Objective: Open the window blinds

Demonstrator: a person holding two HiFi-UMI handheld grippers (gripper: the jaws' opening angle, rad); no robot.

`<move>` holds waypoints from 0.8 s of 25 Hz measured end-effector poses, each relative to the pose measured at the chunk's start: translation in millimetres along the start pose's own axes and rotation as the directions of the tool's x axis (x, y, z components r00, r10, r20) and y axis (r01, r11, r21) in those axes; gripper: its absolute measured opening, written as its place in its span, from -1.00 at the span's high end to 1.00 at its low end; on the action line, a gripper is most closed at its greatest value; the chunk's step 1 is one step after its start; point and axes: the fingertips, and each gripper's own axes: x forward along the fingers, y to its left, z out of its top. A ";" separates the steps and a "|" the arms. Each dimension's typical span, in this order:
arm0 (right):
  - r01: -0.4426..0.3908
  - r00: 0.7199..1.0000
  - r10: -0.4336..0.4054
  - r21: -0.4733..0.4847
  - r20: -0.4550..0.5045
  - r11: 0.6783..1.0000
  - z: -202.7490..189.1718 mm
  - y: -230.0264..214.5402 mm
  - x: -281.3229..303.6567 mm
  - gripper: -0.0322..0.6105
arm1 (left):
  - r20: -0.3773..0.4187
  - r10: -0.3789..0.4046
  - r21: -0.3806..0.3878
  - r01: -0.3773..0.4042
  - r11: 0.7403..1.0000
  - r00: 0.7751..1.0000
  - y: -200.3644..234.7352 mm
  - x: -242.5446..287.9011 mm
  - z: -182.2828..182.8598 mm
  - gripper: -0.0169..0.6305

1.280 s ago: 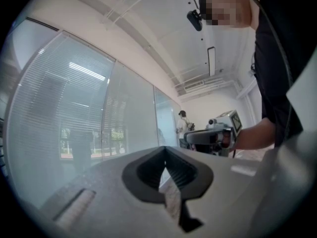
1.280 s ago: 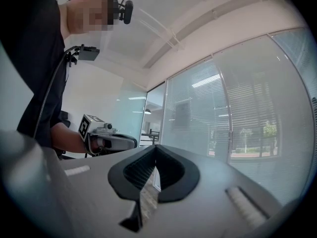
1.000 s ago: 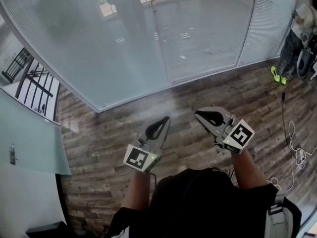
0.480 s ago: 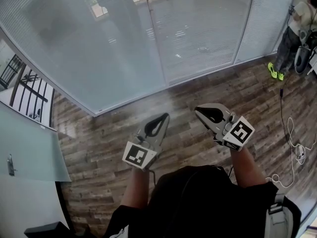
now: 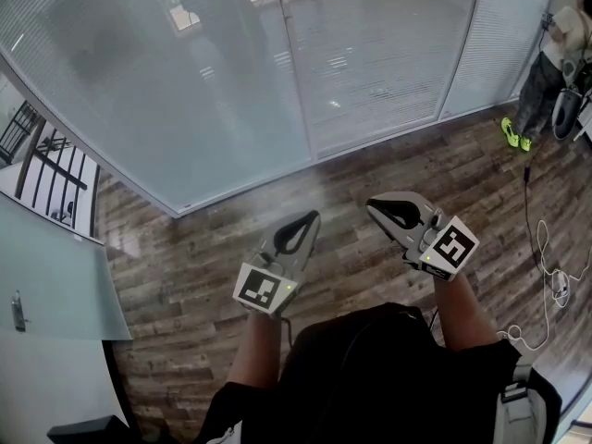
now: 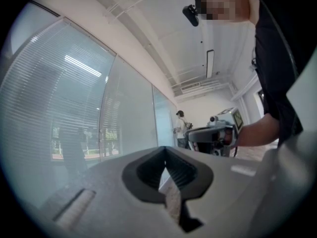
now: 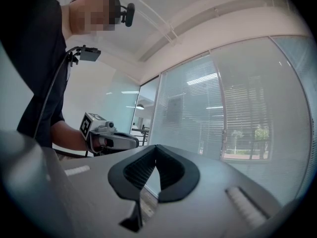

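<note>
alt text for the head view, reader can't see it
Seen from above, a person holds the left gripper and right gripper, both shut and empty, over a wooden floor, pointing at a glass wall with slatted blinds. Another person stands at far right near cables on the floor.

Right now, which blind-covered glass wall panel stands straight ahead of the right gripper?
The middle glass panel with white slatted blinds, framed by two vertical posts. The wide left panel and the narrow right panel lie off to its sides.
</note>
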 end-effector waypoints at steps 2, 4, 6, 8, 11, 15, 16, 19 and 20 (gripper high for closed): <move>0.025 1.000 -0.025 -0.013 -0.005 1.000 3.6 -9.9 -0.7 0.88 | 0.003 0.002 0.009 -0.002 1.000 1.000 5.9 0.2 1.9 0.93; 0.051 0.999 -0.051 -0.003 -0.001 0.999 4.2 -17.6 -2.8 0.88 | 0.016 0.000 0.016 0.000 1.000 1.000 9.6 -2.0 5.0 0.93; 0.060 0.998 -0.060 -0.006 -0.007 0.998 1.6 -19.4 -4.0 0.88 | 0.022 0.003 0.010 -0.003 1.000 1.000 12.4 -4.6 5.4 0.93; 0.064 0.998 -0.064 -0.017 -0.017 0.998 1.1 -19.0 -3.4 0.88 | 0.021 0.003 0.005 -0.003 1.000 1.000 13.3 -6.7 4.9 0.93; 0.077 0.997 -0.078 -0.029 -0.023 0.997 1.9 -24.3 -7.0 0.88 | 0.023 -0.006 0.002 0.006 1.000 1.000 12.2 -7.7 4.2 0.93; 0.079 0.997 -0.079 -0.043 -0.017 0.996 0.4 -28.3 -16.3 0.88 | 0.031 -0.010 -0.006 0.010 1.000 0.999 10.1 -7.2 2.6 0.93; 0.077 0.997 -0.078 -0.044 -0.015 0.996 0.4 -27.6 -16.6 0.88 | 0.033 -0.010 -0.008 0.011 1.000 0.999 9.9 -7.2 2.2 0.93; 0.079 0.996 -0.081 -0.045 -0.035 0.996 -1.2 -25.2 -15.5 0.88 | 0.037 -0.008 -0.012 0.009 1.000 0.999 8.8 -7.8 1.2 0.93; 0.079 0.996 -0.081 -0.042 -0.041 0.996 -0.1 -24.0 -13.9 0.88 | 0.035 -0.007 -0.013 0.007 1.000 0.999 8.4 -8.0 0.6 0.93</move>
